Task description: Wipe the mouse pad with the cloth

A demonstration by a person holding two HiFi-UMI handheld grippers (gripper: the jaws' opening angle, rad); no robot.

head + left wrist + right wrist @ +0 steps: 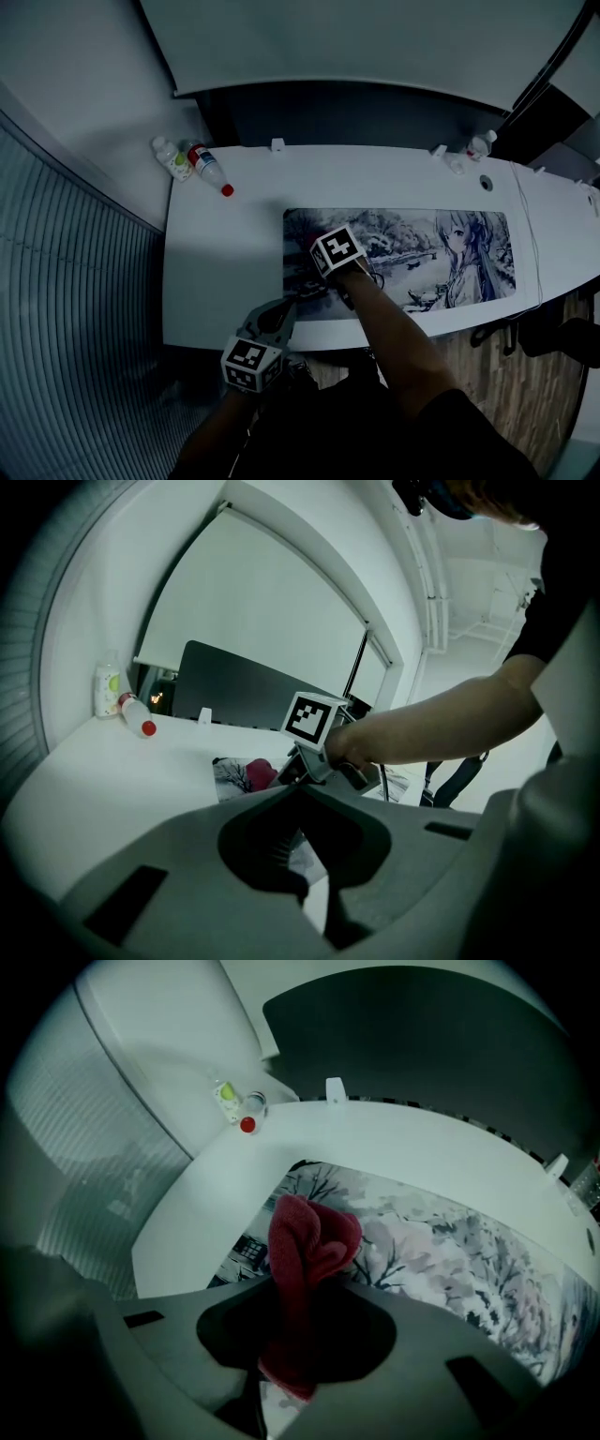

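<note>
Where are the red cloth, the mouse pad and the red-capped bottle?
red cloth [305, 1241], right gripper view, its bunched top
mouse pad [412, 248], head view, its printed middle
red-capped bottle [210, 172], head view, its body

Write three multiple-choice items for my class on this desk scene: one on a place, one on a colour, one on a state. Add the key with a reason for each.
1. Where does the red-capped bottle lie?
A. At the desk's far left corner, off the mouse pad
B. In the middle of the mouse pad
C. On the floor

2. What colour is the cloth?
A. Blue
B. Yellow
C. Red

3. What state is the right gripper in?
A. Open and empty
B. Shut on the cloth
C. Shut on a bottle

Key:
1 A: the head view shows it on bare white desk, left of and beyond the pad.
2 C: the right gripper view shows it dark red.
3 B: in that view the jaws clamp the cloth, over the pad.
</note>
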